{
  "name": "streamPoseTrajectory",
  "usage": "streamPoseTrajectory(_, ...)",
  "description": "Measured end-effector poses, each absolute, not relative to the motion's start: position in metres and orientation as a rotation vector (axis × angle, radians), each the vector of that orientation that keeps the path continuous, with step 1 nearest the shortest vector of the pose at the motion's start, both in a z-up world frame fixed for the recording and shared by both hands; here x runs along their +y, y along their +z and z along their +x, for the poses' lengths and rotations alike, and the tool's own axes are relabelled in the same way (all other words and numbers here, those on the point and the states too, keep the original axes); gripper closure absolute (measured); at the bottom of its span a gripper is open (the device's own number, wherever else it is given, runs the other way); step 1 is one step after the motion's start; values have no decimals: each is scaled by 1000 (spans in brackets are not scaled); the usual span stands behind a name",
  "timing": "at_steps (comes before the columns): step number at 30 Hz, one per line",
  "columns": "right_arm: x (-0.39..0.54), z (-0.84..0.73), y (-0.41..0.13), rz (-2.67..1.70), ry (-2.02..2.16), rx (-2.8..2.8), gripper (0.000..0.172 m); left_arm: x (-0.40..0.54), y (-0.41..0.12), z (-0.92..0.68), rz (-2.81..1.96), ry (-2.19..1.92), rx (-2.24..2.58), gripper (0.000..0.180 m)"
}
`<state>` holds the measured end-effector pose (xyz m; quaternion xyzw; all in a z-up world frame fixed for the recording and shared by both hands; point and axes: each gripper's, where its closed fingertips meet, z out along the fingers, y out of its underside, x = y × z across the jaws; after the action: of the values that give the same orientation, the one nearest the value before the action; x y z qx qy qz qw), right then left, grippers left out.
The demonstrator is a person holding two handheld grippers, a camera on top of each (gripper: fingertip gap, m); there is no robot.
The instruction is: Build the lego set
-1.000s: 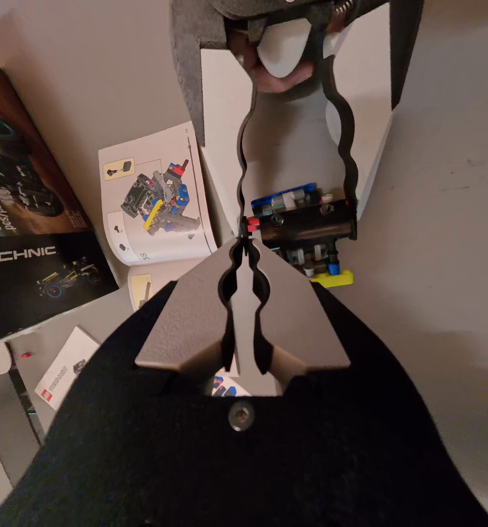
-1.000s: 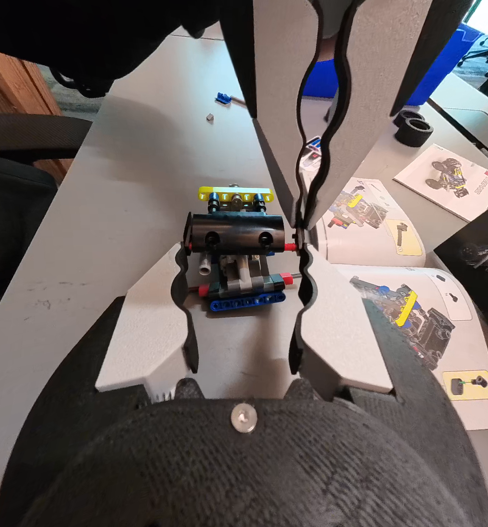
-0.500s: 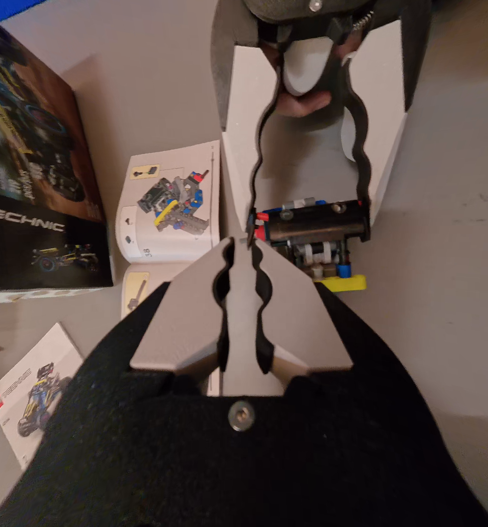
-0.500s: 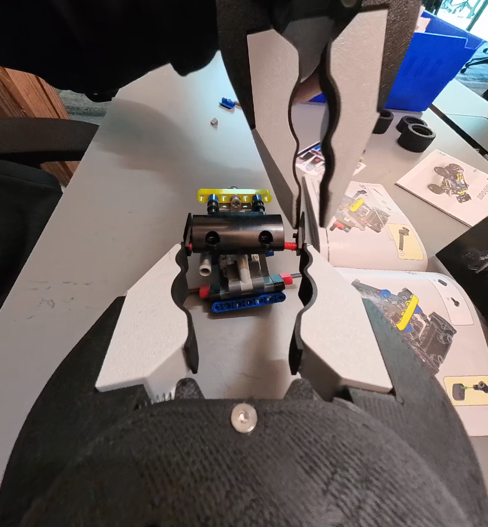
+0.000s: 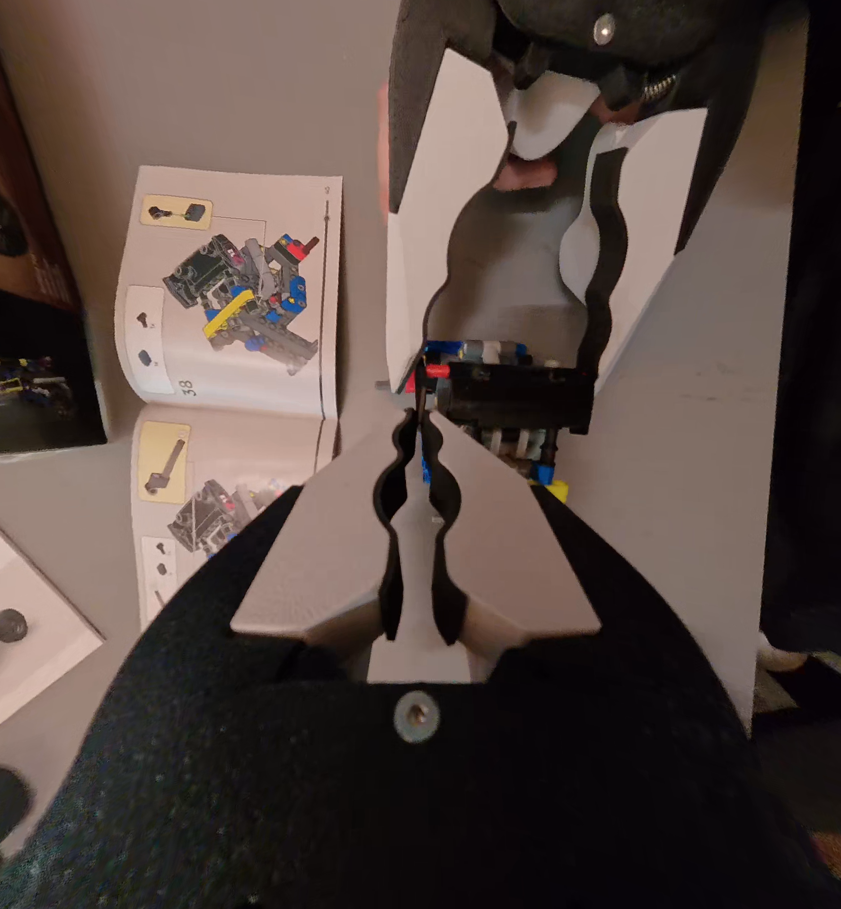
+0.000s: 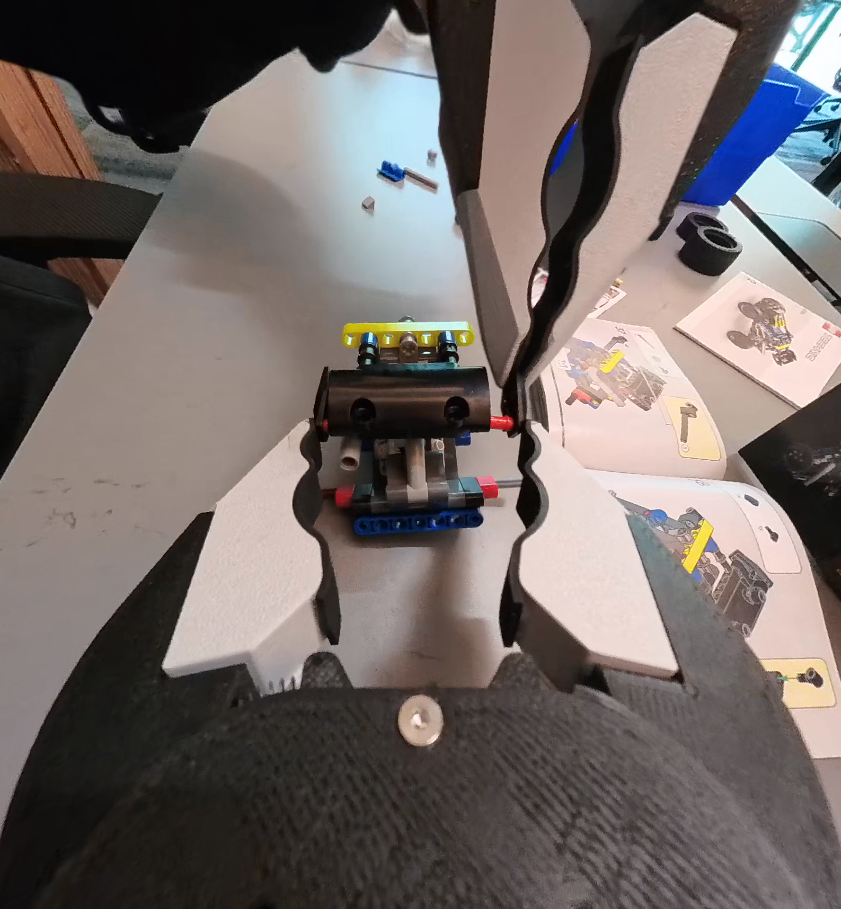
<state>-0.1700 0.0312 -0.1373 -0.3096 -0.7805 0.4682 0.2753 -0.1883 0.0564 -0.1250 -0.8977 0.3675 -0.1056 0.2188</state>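
Black, with a glossy drum-shaped body, the model (image 6: 403, 403) stands on the grey tabletop (image 6: 212, 344), partly built: a yellow beam (image 6: 408, 333) is pinned across its far end on blue pegs, a blue beam (image 6: 418, 522) lies along its near end, and grey and dark pieces make up the frame between. No wheels are on it; two black tyres (image 6: 711, 243) lie well apart from it, beyond the paperwork. The right tool (image 6: 419, 428) straddles the drum with its jaws wide, one pad against the flat black plate at one end and the other pad at the tip of the red pin (image 6: 501, 421) that sticks out of the opposite end, so it appears to clamp the model across its width. The left tool (image 5: 416, 418) is clenched, its tips meeting just beside that pin and right against the right tool's fingertip; whether anything tiny is pinched between them cannot be told. An open booklet (image 5: 231, 295) lies just beside the model, a dark box (image 5: 15, 369) and a leaflet (image 6: 762, 339) farther out. A few loose bits (image 6: 391, 171) sit on the far side of the tabletop.
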Motion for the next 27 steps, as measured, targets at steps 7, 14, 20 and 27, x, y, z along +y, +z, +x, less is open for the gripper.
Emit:
streamPoseTrajectory(7, 32, -170, -130, -888, 1369, -2065, 95, 59, -120, -190, -2468, -28, 1210, 180)
streamPoseTrajectory(14, 29, -167, -134, -856, 1337, -2105, 100, 53, -123, -187, -2470, -221, 1163, 180)
streamPoseTrajectory(20, 27, -166, -136, -867, 1338, -2124, 102, 52, -125, -186, -2363, -339, 1153, 180)
streamPoseTrajectory(27, 27, -166, -135, -858, 1363, -2130, 101, 49, -103, -203, -2224, -201, 921, 140)
